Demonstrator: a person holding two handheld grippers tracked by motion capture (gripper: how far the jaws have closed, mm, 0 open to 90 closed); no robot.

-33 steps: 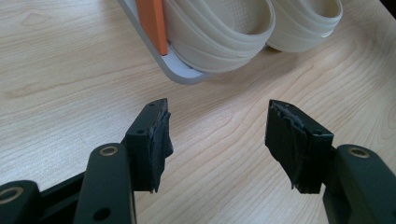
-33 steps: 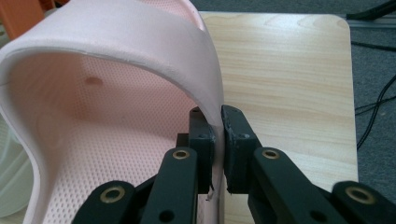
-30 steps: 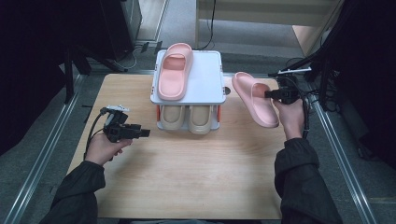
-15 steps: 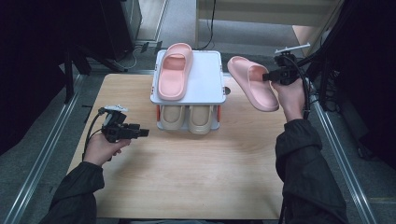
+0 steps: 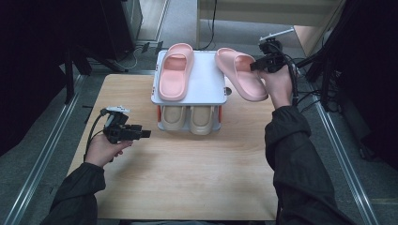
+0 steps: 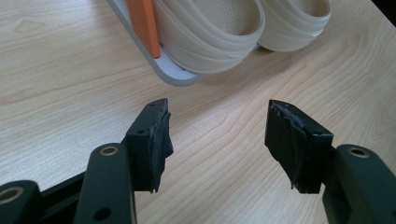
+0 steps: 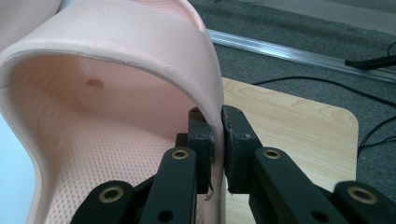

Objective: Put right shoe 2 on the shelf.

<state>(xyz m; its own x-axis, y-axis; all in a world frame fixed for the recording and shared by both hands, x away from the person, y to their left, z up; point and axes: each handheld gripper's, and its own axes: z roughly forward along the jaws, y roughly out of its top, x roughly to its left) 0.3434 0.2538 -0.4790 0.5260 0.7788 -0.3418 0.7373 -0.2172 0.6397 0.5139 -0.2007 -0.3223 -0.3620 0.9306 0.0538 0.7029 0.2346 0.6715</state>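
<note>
Wooden table (image 5: 187,178) carries a two-tier shoe rack (image 5: 206,89): one pink slipper (image 5: 174,75) on top, beige pair (image 5: 190,119) below. Right gripper (image 5: 256,66) pinches the second pink slipper (image 5: 241,75) by its strap, held over the rack's right edge. Left gripper (image 5: 145,134) hovers, jaws apart, empty, near the beige pair.

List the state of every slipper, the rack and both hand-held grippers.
Left hand-held gripper: open, empty, over the table.
Right hand-held gripper: shut on the pink slipper's strap.
Held pink slipper: lifted beside the rack's top shelf.
Other pink slipper: lying on the top shelf.
Two beige slippers: stowed on the lower shelf.
Rack: standing on the table.
</note>
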